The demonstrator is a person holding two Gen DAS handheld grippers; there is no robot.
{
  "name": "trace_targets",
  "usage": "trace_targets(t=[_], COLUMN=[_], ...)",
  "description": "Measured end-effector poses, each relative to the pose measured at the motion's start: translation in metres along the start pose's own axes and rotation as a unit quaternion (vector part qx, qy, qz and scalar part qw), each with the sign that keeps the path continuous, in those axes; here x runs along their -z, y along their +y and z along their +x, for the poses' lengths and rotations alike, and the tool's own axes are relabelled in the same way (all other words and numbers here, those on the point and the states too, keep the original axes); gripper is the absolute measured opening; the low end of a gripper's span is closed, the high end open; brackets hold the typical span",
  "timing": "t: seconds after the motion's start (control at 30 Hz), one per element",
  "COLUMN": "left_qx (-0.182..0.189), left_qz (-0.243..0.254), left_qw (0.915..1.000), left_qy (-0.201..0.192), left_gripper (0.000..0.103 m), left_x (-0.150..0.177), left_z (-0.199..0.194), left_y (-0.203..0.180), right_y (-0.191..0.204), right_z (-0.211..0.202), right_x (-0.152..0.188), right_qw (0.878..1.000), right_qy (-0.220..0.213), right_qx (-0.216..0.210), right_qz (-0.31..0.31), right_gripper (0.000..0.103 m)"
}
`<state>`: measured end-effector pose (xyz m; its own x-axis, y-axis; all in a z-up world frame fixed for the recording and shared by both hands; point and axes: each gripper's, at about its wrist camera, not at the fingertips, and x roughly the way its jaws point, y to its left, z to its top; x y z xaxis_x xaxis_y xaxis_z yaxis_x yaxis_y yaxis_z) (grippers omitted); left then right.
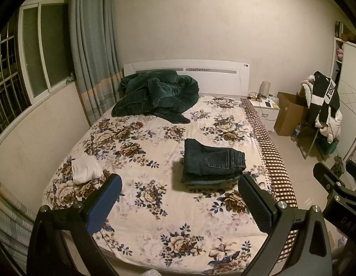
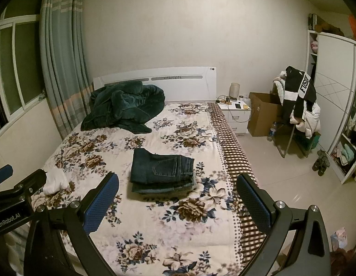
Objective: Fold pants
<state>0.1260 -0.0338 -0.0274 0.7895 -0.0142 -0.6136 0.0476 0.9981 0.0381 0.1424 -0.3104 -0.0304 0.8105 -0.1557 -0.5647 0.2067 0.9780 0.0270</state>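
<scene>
Dark blue jeans [image 1: 212, 161] lie folded in a neat stack on the floral bed cover [image 1: 155, 195], right of the bed's middle; they also show in the right wrist view [image 2: 161, 170]. My left gripper [image 1: 180, 197] is open and empty, held above the near part of the bed, short of the jeans. My right gripper [image 2: 178, 197] is open and empty, also back from the jeans. The right gripper's body shows at the right edge of the left wrist view [image 1: 334, 191]. The left gripper's body shows at the left edge of the right wrist view [image 2: 19, 191].
A white folded cloth [image 1: 86, 169] lies on the bed's left side. A dark green blanket [image 1: 155, 96] is heaped by the headboard. To the right stand a nightstand [image 1: 265, 108], a cardboard box [image 1: 290, 115], a chair with clothes [image 1: 323, 105] and a wardrobe [image 2: 334, 96].
</scene>
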Motion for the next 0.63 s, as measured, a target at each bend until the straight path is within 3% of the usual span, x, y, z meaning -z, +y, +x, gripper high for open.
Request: trace_targets(t=[0.63], left_qx=[-0.005], left_qz=[-0.003], left_qw=[1.0], left_qy=[-0.007], left_gripper=[0.103], left_x=[-0.003], left_z=[-0.0028], left_y=[-0.0003], right_y=[-0.0002], right_z=[0.002], right_x=[0.0028], right_qw=[1.0], right_qy=[-0.001], right_qx=[0.0], right_qz=[0.0], right_gripper=[0.103])
